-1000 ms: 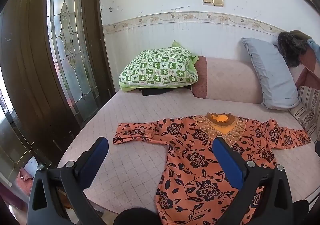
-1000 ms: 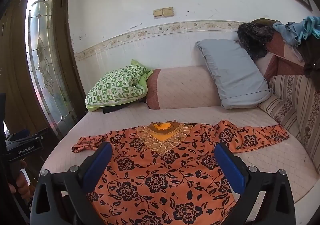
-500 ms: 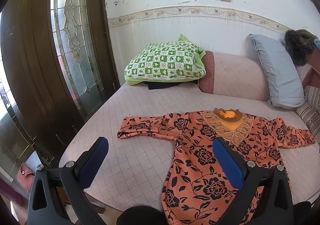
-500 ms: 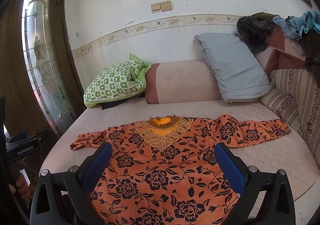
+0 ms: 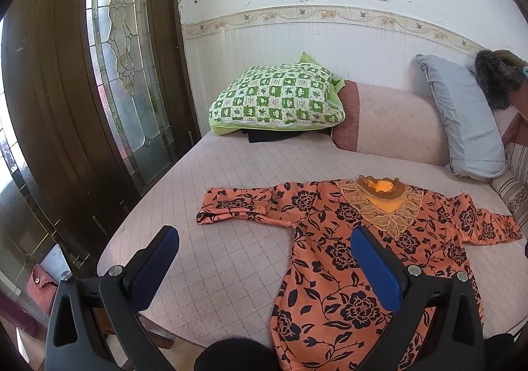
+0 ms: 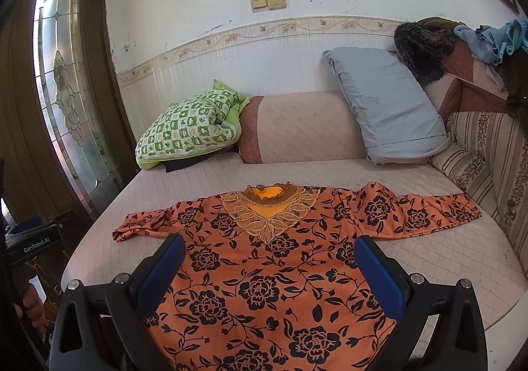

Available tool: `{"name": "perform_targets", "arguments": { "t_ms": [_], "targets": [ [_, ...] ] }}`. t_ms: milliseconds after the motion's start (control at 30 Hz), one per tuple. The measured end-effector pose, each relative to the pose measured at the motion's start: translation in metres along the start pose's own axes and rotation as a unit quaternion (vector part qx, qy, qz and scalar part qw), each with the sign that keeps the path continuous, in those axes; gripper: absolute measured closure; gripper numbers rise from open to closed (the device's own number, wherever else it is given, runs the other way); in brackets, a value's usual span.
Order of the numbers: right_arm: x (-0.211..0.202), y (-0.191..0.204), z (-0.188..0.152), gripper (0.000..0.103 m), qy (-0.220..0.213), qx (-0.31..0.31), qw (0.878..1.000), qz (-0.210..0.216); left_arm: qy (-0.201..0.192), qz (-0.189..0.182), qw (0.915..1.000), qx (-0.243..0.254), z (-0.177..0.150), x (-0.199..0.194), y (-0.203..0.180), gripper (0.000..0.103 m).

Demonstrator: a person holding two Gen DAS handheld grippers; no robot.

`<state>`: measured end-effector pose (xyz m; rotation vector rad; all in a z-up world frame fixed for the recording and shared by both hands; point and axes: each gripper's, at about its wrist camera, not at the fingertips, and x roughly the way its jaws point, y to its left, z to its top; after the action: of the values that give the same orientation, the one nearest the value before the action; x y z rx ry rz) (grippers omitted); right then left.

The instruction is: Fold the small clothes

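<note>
An orange top with black flowers (image 5: 343,239) lies flat on the pink bed (image 5: 237,173), sleeves spread to both sides, gold embroidered neckline toward the wall. It also shows in the right wrist view (image 6: 264,259). My left gripper (image 5: 264,239) is open and empty, above the bed's near edge, left of the top's body. My right gripper (image 6: 269,240) is open and empty, above the lower body of the top. The left gripper's body (image 6: 29,239) shows at the left edge of the right wrist view.
A green checked pillow (image 5: 274,97), a pink bolster (image 5: 389,120) and a grey pillow (image 5: 462,127) line the wall. A striped cushion (image 6: 488,156) with piled clothes (image 6: 429,44) stands at the right. A wooden door with stained glass (image 5: 125,57) is left of the bed.
Both grippers have tilted slightly upward and the left has shifted left; the top sits lower and further right in the left view. Neither gripper has opened or shut.
</note>
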<state>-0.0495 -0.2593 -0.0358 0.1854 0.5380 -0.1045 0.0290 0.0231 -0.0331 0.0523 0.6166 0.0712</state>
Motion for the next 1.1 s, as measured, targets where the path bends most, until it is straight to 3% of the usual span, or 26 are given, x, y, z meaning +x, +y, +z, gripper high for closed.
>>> {"name": "perform_targets", "arguments": {
  "t_ms": [600,767,900,1100],
  "targets": [
    [0.014,0.0,-0.003,0.0,0.012,0.003,1.0,-0.001,0.013,0.003,0.9999,-0.003,-0.003,0.015,0.004,0.0],
    [0.024,-0.001,-0.006,0.0,0.024,0.002,1.0,-0.003,0.032,0.008,0.9995,-0.005,-0.005,0.033,0.012,0.0],
    [0.036,-0.003,-0.009,0.0,0.036,0.001,0.999,-0.009,0.053,0.041,0.9974,-0.027,-0.009,0.059,0.044,0.0],
    [0.057,-0.005,-0.012,0.0,0.056,0.01,0.998,-0.01,0.066,0.138,0.9856,-0.071,-0.019,0.087,0.111,0.0]
  ]
}}
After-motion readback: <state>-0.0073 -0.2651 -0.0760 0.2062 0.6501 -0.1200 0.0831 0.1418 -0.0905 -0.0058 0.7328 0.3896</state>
